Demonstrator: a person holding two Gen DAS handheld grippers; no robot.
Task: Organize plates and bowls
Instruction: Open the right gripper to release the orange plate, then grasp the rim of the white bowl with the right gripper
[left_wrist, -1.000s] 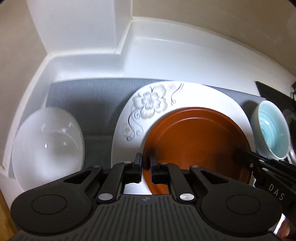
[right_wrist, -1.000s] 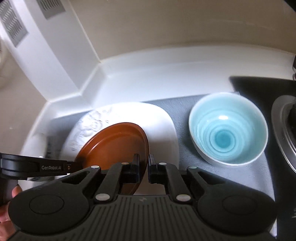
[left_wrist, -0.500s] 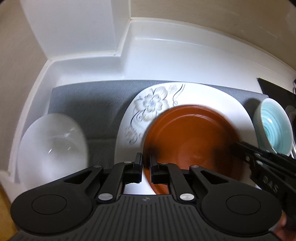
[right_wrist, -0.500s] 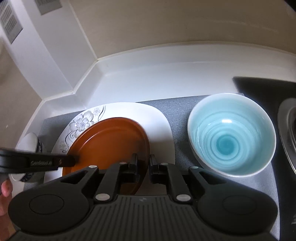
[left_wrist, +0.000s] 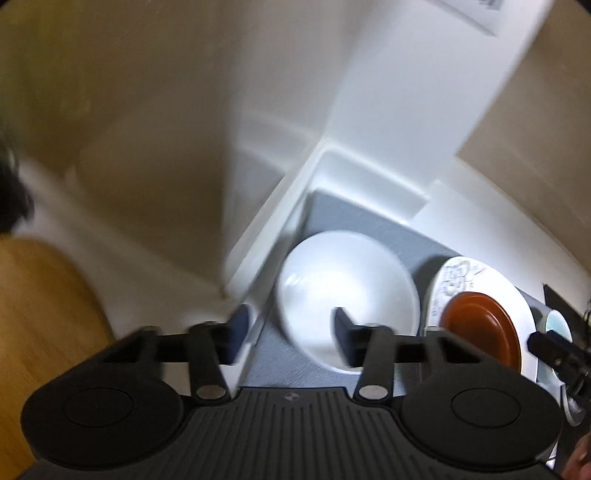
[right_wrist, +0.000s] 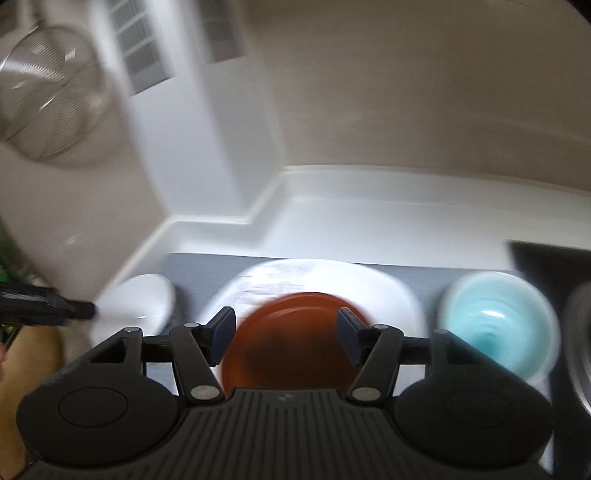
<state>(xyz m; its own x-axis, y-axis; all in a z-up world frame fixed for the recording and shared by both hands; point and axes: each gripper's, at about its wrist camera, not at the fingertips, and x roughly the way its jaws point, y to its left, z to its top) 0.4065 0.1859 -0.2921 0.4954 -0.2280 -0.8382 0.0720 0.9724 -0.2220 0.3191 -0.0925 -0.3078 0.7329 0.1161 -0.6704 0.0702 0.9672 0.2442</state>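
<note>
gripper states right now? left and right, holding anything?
Left gripper: open, holding nothing, jaws spread at the white bowl.
Right gripper: open, holding nothing, jaws spread over the brown plate.

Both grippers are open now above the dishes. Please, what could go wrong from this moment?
1. The white bowl sits near the raised edge of the white counter, close to the open left gripper; a bump might chip it.
2. The brown plate lies off-centre on the floral plate; the right gripper could slide it.
3. Both views are blurred, so aim may be poor.
</note>
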